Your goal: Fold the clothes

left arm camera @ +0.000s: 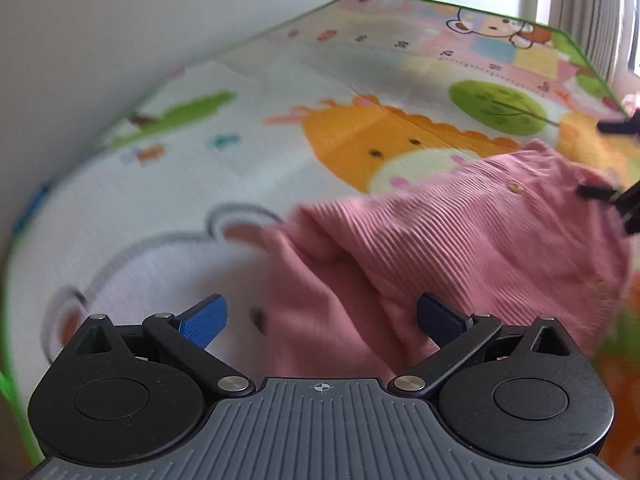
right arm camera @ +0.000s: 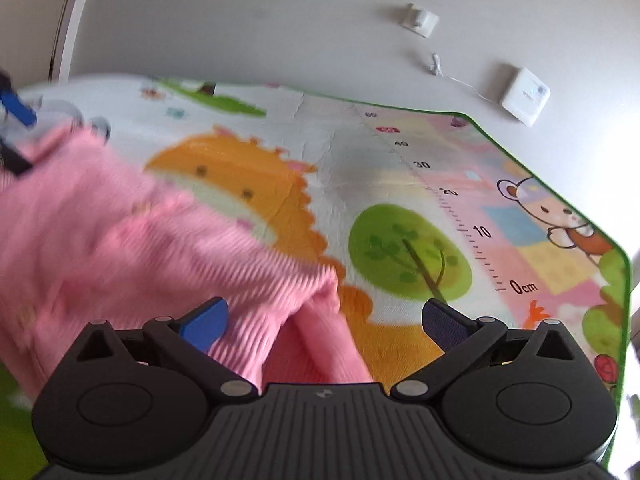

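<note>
Underneath, a cartoon-printed play mat point(right arm camera: 360, 152) with a green edge reaches a pale wall point(right arm camera: 260, 20); both the left gripper point(left arm camera: 320, 316) and right gripper point(right arm camera: 324, 320) gape over the pink ribbed garment point(left arm camera: 460, 232).

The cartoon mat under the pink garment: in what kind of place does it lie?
Probably a room in a home, perhaps a child's room. The play mat with cartoon animals lies against a white wall, a curtain hangs nearby, and a pink garment lies on it.
</note>
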Demonstrator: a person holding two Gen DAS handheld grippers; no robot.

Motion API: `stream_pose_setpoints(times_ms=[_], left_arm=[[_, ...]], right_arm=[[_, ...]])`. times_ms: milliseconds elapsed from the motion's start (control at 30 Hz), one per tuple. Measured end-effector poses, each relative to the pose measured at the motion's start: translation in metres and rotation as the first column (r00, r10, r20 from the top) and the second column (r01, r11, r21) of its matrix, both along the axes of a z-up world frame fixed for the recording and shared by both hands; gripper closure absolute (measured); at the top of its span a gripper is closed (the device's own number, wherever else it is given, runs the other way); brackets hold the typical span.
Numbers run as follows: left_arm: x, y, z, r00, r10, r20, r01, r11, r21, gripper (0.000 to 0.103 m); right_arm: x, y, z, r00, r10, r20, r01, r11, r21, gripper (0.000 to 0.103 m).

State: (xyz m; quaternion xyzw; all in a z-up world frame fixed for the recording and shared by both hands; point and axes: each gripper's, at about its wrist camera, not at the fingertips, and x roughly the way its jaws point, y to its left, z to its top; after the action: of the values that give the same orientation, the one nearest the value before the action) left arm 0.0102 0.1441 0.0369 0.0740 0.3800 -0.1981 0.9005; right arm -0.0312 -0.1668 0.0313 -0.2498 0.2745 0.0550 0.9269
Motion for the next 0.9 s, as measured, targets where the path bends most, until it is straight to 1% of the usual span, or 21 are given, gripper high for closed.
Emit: stream_pose_setpoints(times_ms=[100, 133, 167, 200, 233, 300, 400, 433, 500, 600, 667, 700, 733, 800, 900], left_arm=[[-0.011, 0.0, -0.004, 0.997, -0.01, -0.079, 0.002, 0.995, -0.104, 0.0], [-0.017, -0.003, -0.004, 0.995, -0.033, -0.09, 0.022, 0.992, -0.124, 0.0], [-0.026, -0.007, -0.001, 0.993, -0.08, -0.087, 0.068, 0.989, -0.135, 0.0], [-0.035, -0.012, 0.002, 0.989, -0.123, -0.08, 0.111, 0.984, -0.142, 0.0], [-0.044, -0.015, 0.008, 0.988, -0.148, -0.053, 0.14, 0.982, -0.128, 0.0], [-0.06, -0.019, 0.021, 0.981, -0.192, 0.001, 0.191, 0.977, -0.098, 0.0], [-0.066, -0.014, 0.041, 0.988, -0.124, 0.093, 0.128, 0.991, -0.032, 0.0], [-0.063, -0.013, 0.046, 0.989, -0.08, 0.128, 0.081, 0.997, -0.003, 0.0], [-0.055, -0.013, 0.052, 0.982, 0.005, 0.187, -0.013, 0.999, 0.041, 0.0], [-0.039, -0.024, 0.048, 0.985, 0.013, 0.17, -0.015, 1.0, 0.006, 0.0], [-0.036, -0.043, 0.032, 0.989, -0.051, 0.141, 0.043, 0.997, 0.058, 0.0], [-0.037, -0.049, 0.023, 0.987, -0.073, 0.142, 0.055, 0.99, 0.13, 0.0], [-0.039, -0.056, 0.014, 0.985, -0.096, 0.142, 0.066, 0.977, 0.202, 0.0], [-0.044, -0.064, -0.004, 0.982, -0.122, 0.148, 0.067, 0.941, 0.331, 0.0], [-0.057, -0.046, -0.005, 0.98, -0.116, 0.162, 0.062, 0.95, 0.307, 0.0]], right_arm=[[0.006, -0.002, -0.01, 0.999, -0.052, 0.01, 0.052, 0.998, -0.037, 0.0], [0.012, -0.004, -0.013, 0.997, -0.074, 0.024, 0.075, 0.995, -0.059, 0.0], [0.018, -0.007, -0.015, 0.995, -0.096, 0.032, 0.098, 0.992, -0.078, 0.0], [0.02, -0.009, -0.015, 0.993, -0.11, 0.032, 0.112, 0.991, -0.079, 0.0], [0.022, -0.011, -0.013, 0.992, -0.121, 0.032, 0.123, 0.989, -0.076, 0.0], [0.015, -0.014, -0.005, 0.994, -0.101, 0.032, 0.102, 0.994, -0.031, 0.0], [0.001, -0.013, 0.007, 0.996, -0.075, 0.048, 0.075, 0.997, 0.012, 0.0], [-0.004, -0.011, 0.01, 0.996, -0.067, 0.054, 0.066, 0.998, 0.019, 0.0], [-0.012, -0.005, 0.013, 0.997, -0.044, 0.062, 0.042, 0.999, 0.031, 0.0], [-0.02, 0.009, 0.017, 0.998, 0.0, 0.063, -0.004, 0.998, 0.062, 0.0], [-0.025, 0.02, 0.013, 0.998, 0.044, 0.042, -0.047, 0.996, 0.075, 0.0], [-0.028, 0.026, 0.008, 0.998, 0.063, 0.025, -0.064, 0.996, 0.057, 0.0], [-0.03, 0.031, 0.002, 0.997, 0.08, 0.008, -0.08, 0.996, 0.038, 0.0], [-0.035, 0.033, -0.013, 0.996, 0.088, -0.032, -0.088, 0.996, -0.007, 0.0], [-0.044, 0.026, -0.015, 0.993, 0.097, -0.062, -0.095, 0.995, 0.024, 0.0]])
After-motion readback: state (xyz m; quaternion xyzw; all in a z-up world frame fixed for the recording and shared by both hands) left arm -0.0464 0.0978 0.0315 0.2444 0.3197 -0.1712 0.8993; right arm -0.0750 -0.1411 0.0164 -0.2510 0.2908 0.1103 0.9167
